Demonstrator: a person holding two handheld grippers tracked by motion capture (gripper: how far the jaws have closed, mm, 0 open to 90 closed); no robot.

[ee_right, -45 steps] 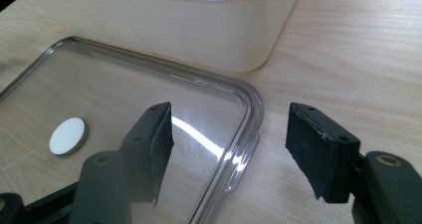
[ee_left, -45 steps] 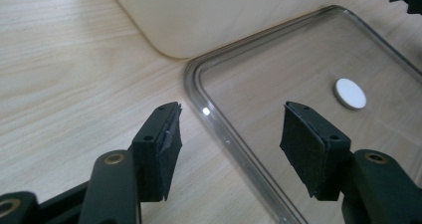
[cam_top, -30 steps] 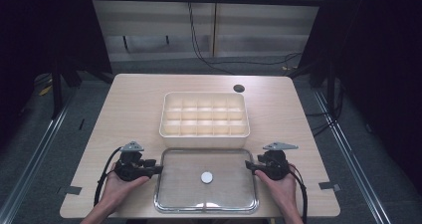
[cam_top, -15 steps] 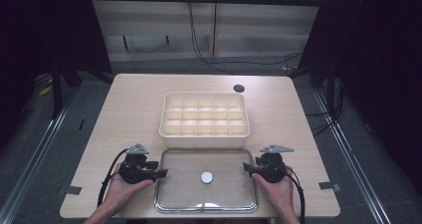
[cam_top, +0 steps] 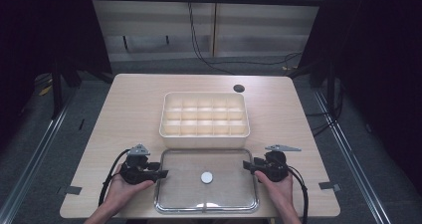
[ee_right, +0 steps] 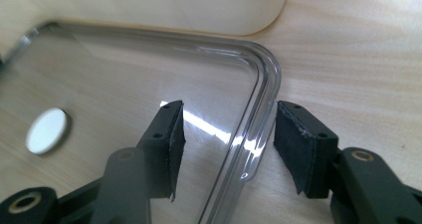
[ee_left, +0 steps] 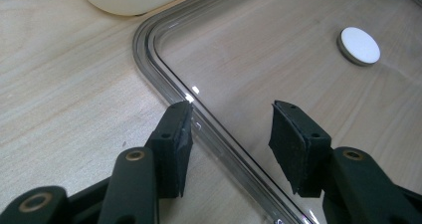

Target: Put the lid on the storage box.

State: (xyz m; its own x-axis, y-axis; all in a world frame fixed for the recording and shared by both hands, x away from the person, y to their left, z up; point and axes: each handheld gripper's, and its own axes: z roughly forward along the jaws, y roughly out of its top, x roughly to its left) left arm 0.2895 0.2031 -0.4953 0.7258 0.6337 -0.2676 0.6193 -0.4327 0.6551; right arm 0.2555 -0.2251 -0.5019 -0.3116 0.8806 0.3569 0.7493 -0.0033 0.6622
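now clear lid rim between each hand-held gripper's jaws

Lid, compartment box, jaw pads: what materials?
Lid: clear glossy plastic, likely; wood grain shows through it, glare along its raised rim. Compartment box: cream plastic, opaque and smooth, satin look. Jaw pads: black, matte, rough-edged, probably rubber or foam.

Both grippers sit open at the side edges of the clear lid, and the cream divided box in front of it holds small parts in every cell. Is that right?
Not quite. The high view shows the cream divided box with empty cells. The rest stands: left gripper and right gripper are open, each astride a side edge of the clear lid.
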